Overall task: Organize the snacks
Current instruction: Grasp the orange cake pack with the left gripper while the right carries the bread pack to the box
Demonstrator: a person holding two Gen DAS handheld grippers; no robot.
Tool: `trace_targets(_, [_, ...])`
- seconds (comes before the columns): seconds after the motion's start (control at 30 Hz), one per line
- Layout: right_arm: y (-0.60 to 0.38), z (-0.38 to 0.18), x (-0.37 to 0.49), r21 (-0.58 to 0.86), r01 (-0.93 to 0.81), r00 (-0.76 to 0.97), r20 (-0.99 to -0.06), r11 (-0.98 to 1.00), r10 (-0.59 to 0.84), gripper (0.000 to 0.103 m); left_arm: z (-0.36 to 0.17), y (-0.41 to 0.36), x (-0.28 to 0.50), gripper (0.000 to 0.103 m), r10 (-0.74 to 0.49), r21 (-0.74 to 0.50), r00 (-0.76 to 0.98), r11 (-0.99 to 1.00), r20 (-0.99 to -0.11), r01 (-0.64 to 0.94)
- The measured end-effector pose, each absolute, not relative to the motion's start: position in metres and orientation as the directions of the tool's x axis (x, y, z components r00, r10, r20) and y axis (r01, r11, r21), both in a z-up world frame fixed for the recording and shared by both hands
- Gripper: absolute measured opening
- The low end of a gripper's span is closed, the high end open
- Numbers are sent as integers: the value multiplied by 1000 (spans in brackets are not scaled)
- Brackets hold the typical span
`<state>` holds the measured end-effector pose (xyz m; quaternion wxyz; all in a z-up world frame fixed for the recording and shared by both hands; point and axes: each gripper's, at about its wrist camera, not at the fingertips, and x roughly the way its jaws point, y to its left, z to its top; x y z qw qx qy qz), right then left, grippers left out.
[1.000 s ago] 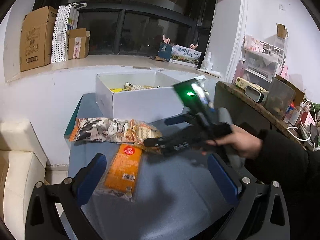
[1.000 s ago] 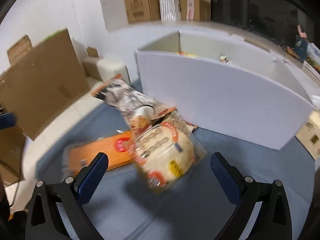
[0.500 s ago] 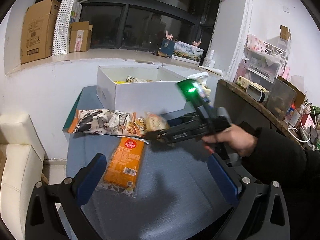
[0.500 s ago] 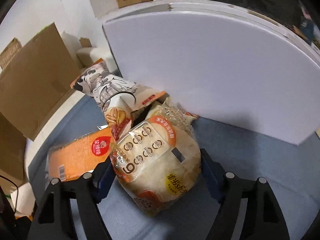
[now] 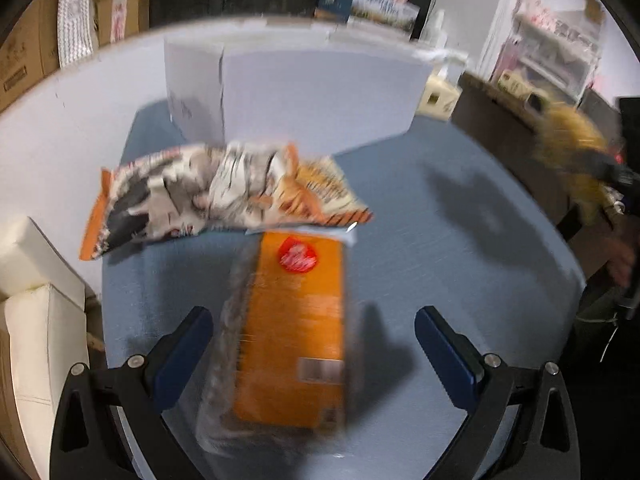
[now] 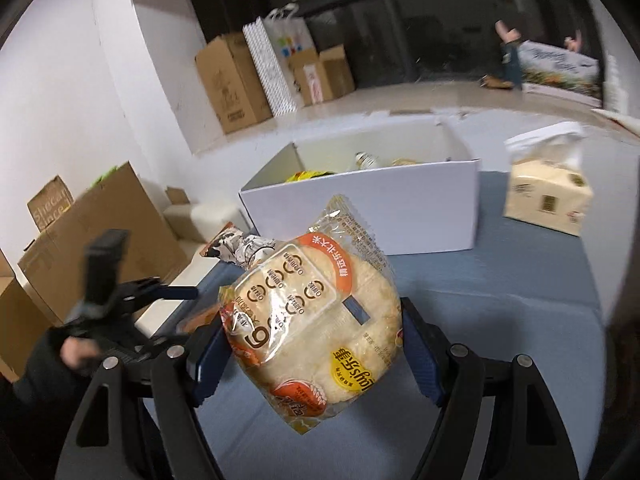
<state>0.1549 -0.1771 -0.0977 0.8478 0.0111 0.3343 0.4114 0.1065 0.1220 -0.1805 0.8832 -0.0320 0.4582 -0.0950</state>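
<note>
Right gripper (image 6: 312,344) clenched on rice cracker pack (image 6: 316,320), lifted above blue worktop (image 6: 500,320), white box (image 6: 380,204) at 12 o'clock, left gripper (image 5: 312,356) spread wide over orange packet (image 5: 296,328).

Three snack packs out on the bench (image 5: 460,248) — one orange pack (image 5: 294,344), one black-and-white bag (image 5: 192,192) at 11 o'clock, one rice-cracker pack (image 6: 316,324) — plus one white box (image 6: 400,208) and one tissue pack (image 6: 548,196).

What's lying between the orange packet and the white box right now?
In the left wrist view, a black-and-white snack bag lies crosswise between the orange packet and the white box; its end overlaps the packet's top edge.
</note>
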Motion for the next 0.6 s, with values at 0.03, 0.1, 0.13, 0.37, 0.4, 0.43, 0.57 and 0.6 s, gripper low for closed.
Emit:
trace_targets(0.03, [-182,-98,151,298,-687,441,-554,663,706,80,-186,122,110,103,-193,-137,538,980,-820,142])
trace_targets(0.1, [-185,-97,144,290,-683,456,-549,671,701,80,-194,121,112,102,-204,-138,516,977,-832,163])
trace_targets(0.13, [-188,-97,141,293,-685,451,-548,667,704,81,-195,118,110,102,-202,-125,521,976,-829,179])
trace_targets(0.37, [-180,-101,141,288,-695,447,-544,658,710,81,-189,118,92,58,-198,-143,542,979,-816,143])
trace_targets(0.4, [-179,-101,140,285,-698,447,-544,657,710,81,-189,114,85,58,-194,-133,546,980,-815,149])
trace_targets(0.43, [-178,-102,137,275,-702,448,-547,657,707,81,-188,109,75,58,-204,-137,554,978,-807,160])
trace_targets(0.57, [-176,-101,132,264,-710,448,-546,653,708,81,-172,100,43,58,-253,-198,617,968,-745,157])
trace_targets(0.6, [-177,-99,130,257,-710,455,-542,655,706,81,-165,96,39,58,-256,-199,636,967,-728,162])
